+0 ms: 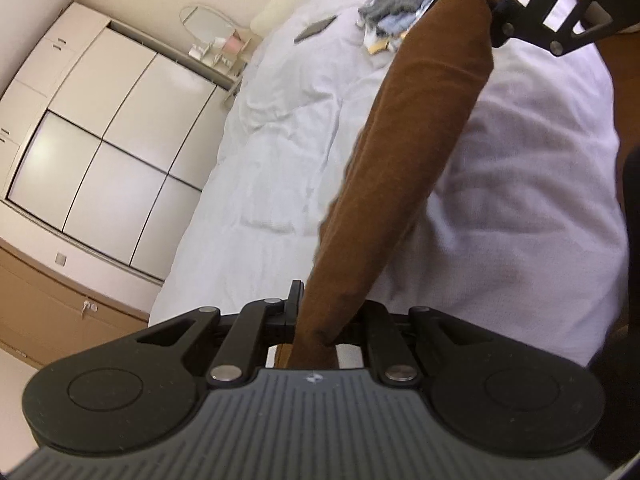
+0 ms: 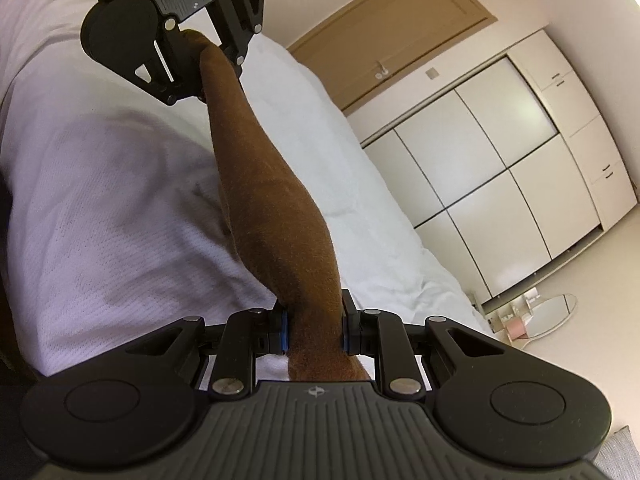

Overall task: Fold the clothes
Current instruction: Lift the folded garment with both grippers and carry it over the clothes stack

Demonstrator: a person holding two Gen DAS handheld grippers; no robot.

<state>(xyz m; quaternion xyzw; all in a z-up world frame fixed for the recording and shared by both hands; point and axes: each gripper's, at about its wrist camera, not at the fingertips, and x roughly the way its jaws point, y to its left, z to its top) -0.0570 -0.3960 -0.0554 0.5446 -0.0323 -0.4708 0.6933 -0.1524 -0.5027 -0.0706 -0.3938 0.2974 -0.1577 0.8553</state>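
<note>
The left gripper has its jaws clamped on one end of a brown garment, the cloth bunched narrow between them and passing down behind the gripper body. The right gripper does the same at the other end: its jaws, with blue pads showing on the inner faces, press against both sides of the brown cloth. Between the two grips the garment runs as a long, rolled or folded band, stretched fairly straight and lifted above the bed, not lying on it.

In the left wrist view the band climbs toward the upper right, where the right gripper shows holding its far end. In the right wrist view it climbs toward the upper left to the left gripper.

Beside and under the band lies a white textured cloth, spread over the bed. The bed itself carries a pale, wrinkled cover. Toward its far end sits a pile of clothes, grey on top with light blue beneath, and near it a dark flat object.

Beyond the bed stand a white wardrobe with panelled doors, a brown door, and an oval mirror with small items below it.
</note>
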